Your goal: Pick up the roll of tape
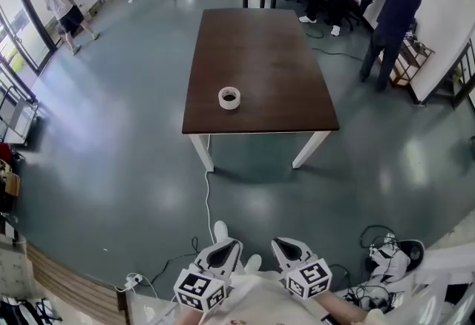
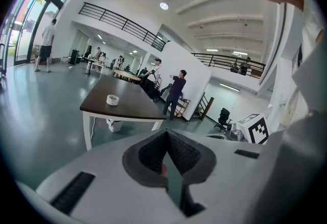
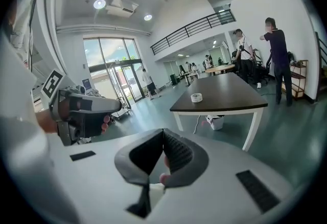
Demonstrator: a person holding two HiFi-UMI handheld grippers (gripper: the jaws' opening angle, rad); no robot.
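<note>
Roll of tape point(image 1: 229, 98) is lying flat on a dark brown table point(image 1: 260, 49), with its open centre facing up. It is sitting toward the near left part of the tabletop, back a little from the front edge and apart from everything else. In the head view it is showing as a small, pale, off-white ring with a round hole in the middle.

Both grippers are hanging well short of the table, low in the head view, with a stretch of grey-green floor lying between them and the table's white legs. The left gripper point(image 1: 221, 251) and the right gripper point(image 1: 291, 249) are resting side by side, both pointing toward the table.

In the left gripper view, the tape point(image 2: 112, 99) is appearing far off and to the left of the left gripper's point(image 2: 166, 136) closed tips. Its dark ribbed pads are pressing together at the tips.

In the right gripper view, the tape point(image 3: 196, 97) is appearing far off, above and slightly right of the right gripper's point(image 3: 163, 135) tips. Its pads are likewise meeting, so both pairs of jaws are standing fully closed on themselves.

Several people are standing in the room beyond the table.
</note>
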